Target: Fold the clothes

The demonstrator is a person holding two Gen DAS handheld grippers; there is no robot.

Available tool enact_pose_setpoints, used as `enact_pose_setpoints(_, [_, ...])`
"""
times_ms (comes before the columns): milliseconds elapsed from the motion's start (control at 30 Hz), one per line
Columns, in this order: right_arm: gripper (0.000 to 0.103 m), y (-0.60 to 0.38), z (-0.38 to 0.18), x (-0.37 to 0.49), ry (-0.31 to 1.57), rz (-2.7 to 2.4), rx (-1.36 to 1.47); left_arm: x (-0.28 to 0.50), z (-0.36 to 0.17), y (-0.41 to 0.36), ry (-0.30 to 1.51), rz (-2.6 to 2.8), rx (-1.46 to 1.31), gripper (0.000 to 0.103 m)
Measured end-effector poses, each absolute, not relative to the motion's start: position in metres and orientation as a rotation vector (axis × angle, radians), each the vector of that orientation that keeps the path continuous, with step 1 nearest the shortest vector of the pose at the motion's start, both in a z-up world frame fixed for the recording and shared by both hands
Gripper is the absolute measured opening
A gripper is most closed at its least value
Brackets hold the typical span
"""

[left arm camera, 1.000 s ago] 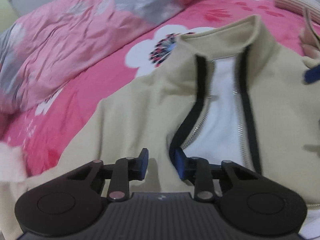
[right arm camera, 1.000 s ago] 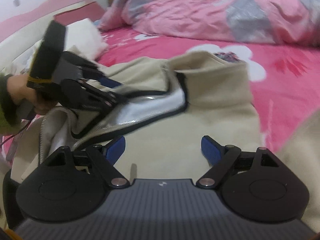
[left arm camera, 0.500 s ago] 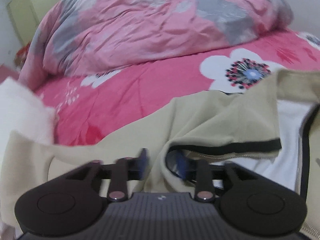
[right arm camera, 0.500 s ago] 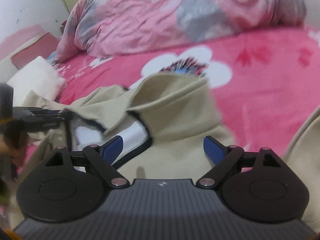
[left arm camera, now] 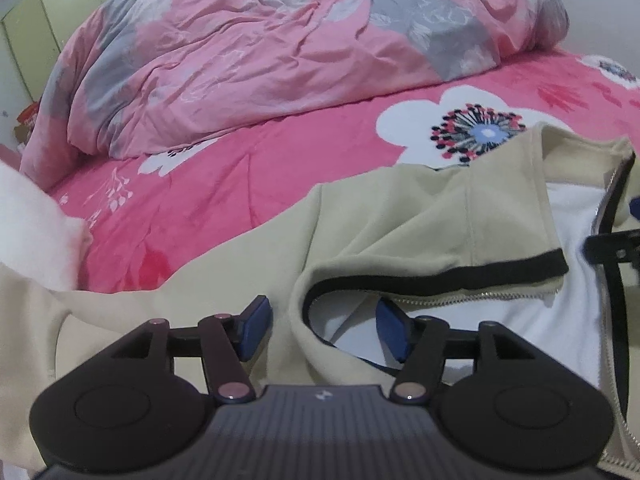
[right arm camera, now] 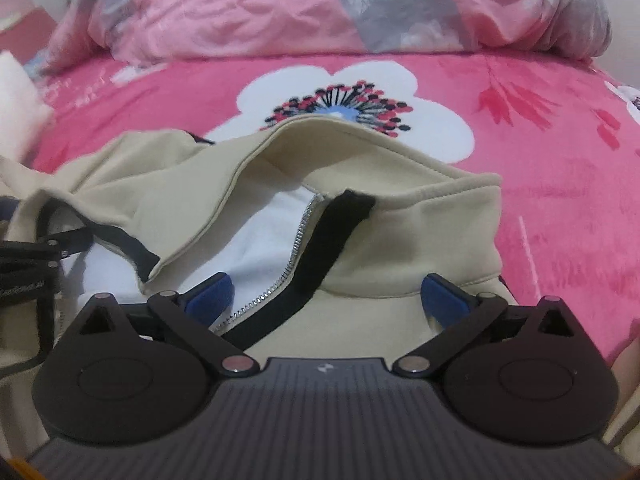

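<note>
bed (left arm camera: 248, 184): pink floral sheet, rumpled pink/grey duvet (left arm camera: 280, 48) heaped at far side. White soft item (left arm camera: 28, 236) at left edge, can't tell what it is.
jacket (left arm camera: 248, 276): beige zip-up w/ black trim, lying on the bed near side, front up, unzipped, white lining (right arm camera: 256, 248) showing. Body roughly spread but not flat; left front panel flipped over on itself w/ a bulge at the fold, collar (right arm camera: 360, 156) standing up in a hump.
progress: early, by my read. Looks like laying-out/straightening stage; no real fold visible. Sleeves mostly out of view, can't tell their state.
left: flatten panels + collar, close the front, sleeves in, then fold body.
left hand-held gripper (left arm camera: 320, 326): jaws spread and just been opening; trim edge of the flipped panel sits between the pads, nothing pinched.
right hand-held gripper (right arm camera: 326, 300): jaws wide apart, also just been opening; zipper (right arm camera: 296, 248) and black trim lie between/under the pads, not gripped.
risk: flipped panel gets folded in wrinkled if not smoothed first.
</note>
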State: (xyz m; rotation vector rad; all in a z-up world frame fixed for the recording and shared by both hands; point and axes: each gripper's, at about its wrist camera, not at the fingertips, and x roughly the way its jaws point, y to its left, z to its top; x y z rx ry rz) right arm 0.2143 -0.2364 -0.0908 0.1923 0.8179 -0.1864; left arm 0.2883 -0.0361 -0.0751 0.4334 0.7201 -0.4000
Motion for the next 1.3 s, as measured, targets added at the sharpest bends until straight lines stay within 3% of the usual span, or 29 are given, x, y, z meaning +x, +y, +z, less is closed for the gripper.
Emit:
enact_pose_setpoints(100, [0.062,-0.251,-0.086,0.199,0.794,-0.195,0.202,0.293,-0.071,-0.033,0.723,-0.404,0.398,0.06])
enact_pose_setpoints(133, [0.059,-0.256,-0.084,0.194,0.787,-0.197,0.204,0.294,-0.07,-0.032,0.724,-0.406,0.391,0.06])
enact_pose_setpoints(200, [0.041,-0.263,-0.084,0.186,0.787,-0.221,0.162,0.295,-0.07,-0.034,0.726,-0.406,0.404,0.06])
enact_pose_setpoints(300, [0.041,-0.268,-0.084,0.178,0.779,-0.232,0.132,0.294,-0.073,-0.041,0.727,-0.404,0.437,0.063])
enact_pose_setpoints(367, [0.045,-0.268,-0.08,0.174,0.756,-0.227,0.152,0.293,-0.075,-0.045,0.722,-0.404,0.466,0.064])
enact_pose_setpoints(533, [0.083,-0.266,-0.065,0.165,0.651,-0.252,0.135,0.29,-0.08,-0.06,0.694,-0.417,0.548,0.067])
enact_pose_setpoints(633, [0.096,-0.268,-0.066,0.17,0.667,-0.245,0.106,0.291,-0.086,-0.073,0.663,-0.411,0.61,0.068])
enact_pose_setpoints(700, [0.096,-0.274,-0.074,0.179,0.71,-0.235,0.123,0.294,-0.088,-0.08,0.647,-0.404,0.633,0.068])
enact_pose_setpoints(733, [0.097,-0.279,-0.08,0.185,0.743,-0.224,0.147,0.297,-0.089,-0.083,0.641,-0.4,0.638,0.063])
enact_pose_setpoints(800, [0.1,-0.291,-0.093,0.197,0.808,-0.164,0.227,0.304,-0.089,-0.086,0.648,-0.385,0.615,0.041])
enact_pose_setpoints(867, [0.086,-0.292,-0.09,0.193,0.78,-0.147,0.207,0.315,-0.084,-0.083,0.68,-0.358,0.543,0.022])
enact_pose_setpoints(933, [0.04,-0.291,-0.086,0.186,0.758,-0.138,0.161,0.324,-0.075,-0.072,0.701,-0.336,0.436,0.017])
enact_pose_setpoints(1000, [0.011,-0.294,-0.081,0.176,0.734,-0.119,0.119,0.326,-0.06,-0.06,0.692,-0.313,0.354,0.012])
enact_pose_setpoints(1200, [0.008,-0.301,-0.036,0.151,0.552,-0.106,-0.032,0.281,0.018,-0.021,0.49,-0.258,0.248,0.01])
enact_pose_setpoints(1300, [0.007,-0.282,0.0,0.13,0.37,-0.113,-0.2,0.239,0.066,0.004,0.365,-0.24,0.197,0.01])
